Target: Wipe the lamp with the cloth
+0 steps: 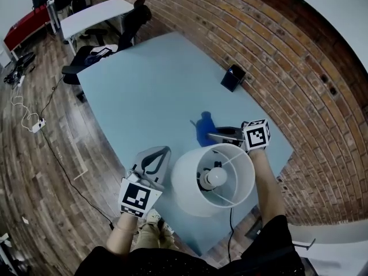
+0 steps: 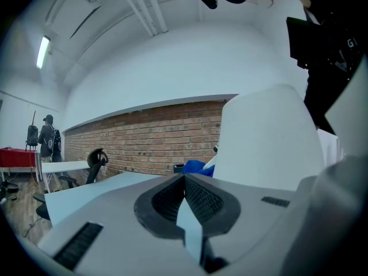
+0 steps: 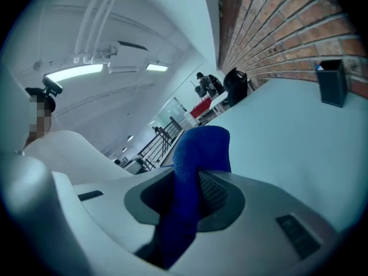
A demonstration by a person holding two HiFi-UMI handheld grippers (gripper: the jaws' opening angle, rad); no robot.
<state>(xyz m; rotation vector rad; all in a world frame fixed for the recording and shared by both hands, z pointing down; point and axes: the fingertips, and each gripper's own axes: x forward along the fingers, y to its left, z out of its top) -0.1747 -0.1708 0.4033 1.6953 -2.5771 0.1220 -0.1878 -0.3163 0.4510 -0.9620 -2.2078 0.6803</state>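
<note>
A lamp with a white shade [image 1: 190, 188] and a bare bulb [image 1: 217, 177] stands on the pale blue table [image 1: 155, 91] near its front edge. My right gripper [image 1: 217, 134] is just behind the shade, shut on a blue cloth [image 1: 203, 129] that sticks out past the jaws. In the right gripper view the cloth [image 3: 198, 148] fills the gap between the jaws of that gripper [image 3: 192, 180], and the shade [image 3: 63, 148] is at the left. My left gripper [image 1: 164, 152] is left of the shade, jaws shut with nothing between them [image 2: 184, 177]; the shade [image 2: 270, 137] rises close on its right.
A small black box [image 1: 233, 77] stands by the brick wall [image 1: 276, 45] at the table's far side. A dark office chair [image 1: 135, 19] and a white desk [image 1: 92, 15] are beyond the table's far left corner. Cables lie on the wooden floor [image 1: 34, 119].
</note>
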